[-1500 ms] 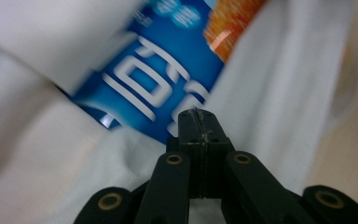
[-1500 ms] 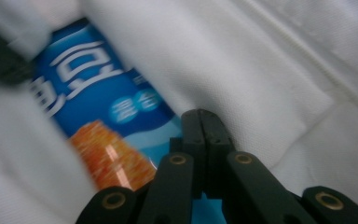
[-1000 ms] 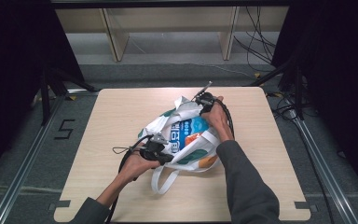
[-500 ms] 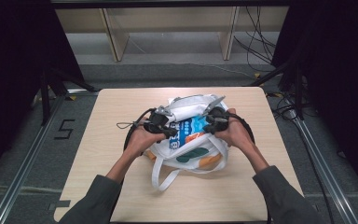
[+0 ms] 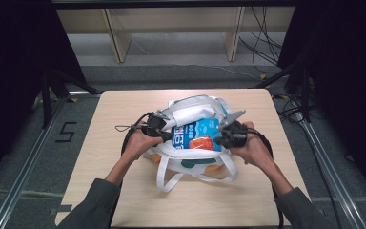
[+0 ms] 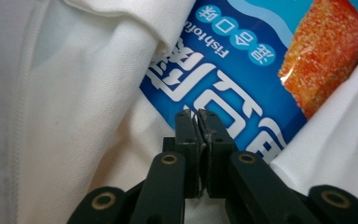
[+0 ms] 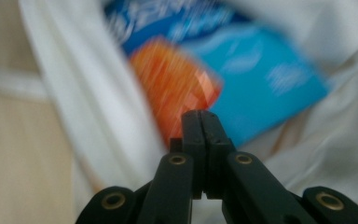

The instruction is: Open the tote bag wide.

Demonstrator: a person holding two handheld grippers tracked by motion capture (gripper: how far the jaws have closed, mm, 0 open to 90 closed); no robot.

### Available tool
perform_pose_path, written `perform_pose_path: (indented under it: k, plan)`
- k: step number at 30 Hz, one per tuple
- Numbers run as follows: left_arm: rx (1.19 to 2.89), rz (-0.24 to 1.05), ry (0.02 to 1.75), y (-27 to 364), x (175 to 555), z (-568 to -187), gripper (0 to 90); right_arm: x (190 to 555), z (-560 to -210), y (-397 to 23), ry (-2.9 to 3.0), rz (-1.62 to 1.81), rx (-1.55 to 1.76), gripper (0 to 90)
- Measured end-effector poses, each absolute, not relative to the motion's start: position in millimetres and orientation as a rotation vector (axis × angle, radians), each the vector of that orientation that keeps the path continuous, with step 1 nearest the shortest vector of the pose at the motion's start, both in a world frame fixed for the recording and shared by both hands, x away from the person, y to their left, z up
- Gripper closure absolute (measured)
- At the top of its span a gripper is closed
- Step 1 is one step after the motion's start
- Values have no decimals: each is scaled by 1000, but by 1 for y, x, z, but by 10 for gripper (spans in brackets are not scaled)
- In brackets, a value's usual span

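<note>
On the tabletop [image 5: 124, 200] sat a white tote bag [image 5: 193, 107], a blue snack packet [image 5: 195, 133] (orange picture) showing at its mouth. Left gripper [image 5: 161, 133] and right gripper [image 5: 221, 135] flanked the packet, jaws pressed closed, apparently holding nothing.

I am looking down on a pale wooden worktop [image 5: 124, 191] with rounded corners, standing on a grey floor [image 5: 24, 157] between metal rails. A white tote bag [image 5: 190, 107] is sitting near its middle, its straps [image 5: 171, 174] trailing toward the near edge; it is probably resting flat, though hands are blocking part of it.
</note>
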State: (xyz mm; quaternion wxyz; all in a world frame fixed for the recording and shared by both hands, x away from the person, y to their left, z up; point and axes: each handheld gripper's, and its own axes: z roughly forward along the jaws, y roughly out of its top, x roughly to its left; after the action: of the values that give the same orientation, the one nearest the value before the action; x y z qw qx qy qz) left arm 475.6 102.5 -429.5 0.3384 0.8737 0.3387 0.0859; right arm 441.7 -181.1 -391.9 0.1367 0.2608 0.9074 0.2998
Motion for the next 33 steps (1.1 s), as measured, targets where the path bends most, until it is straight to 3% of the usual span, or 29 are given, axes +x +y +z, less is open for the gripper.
perform_pose_path:
  k: [4,8,19,28,33]
  plan:
    - [2334,214,830,107,471,-430,875,480,-384,-152,2581,855,757,900]
    - [2382,193,793,109,463,-434,892,522,-403,-108,2633,790,720,900]
    - [2436,208,722,125,438,-444,896,574,-438,-50,2527,598,822,900]
    - [2377,205,771,127,454,-429,851,574,-431,-58,2536,638,899,900]
    - [2288,233,858,106,490,-410,829,547,-398,-108,2526,808,918,900]
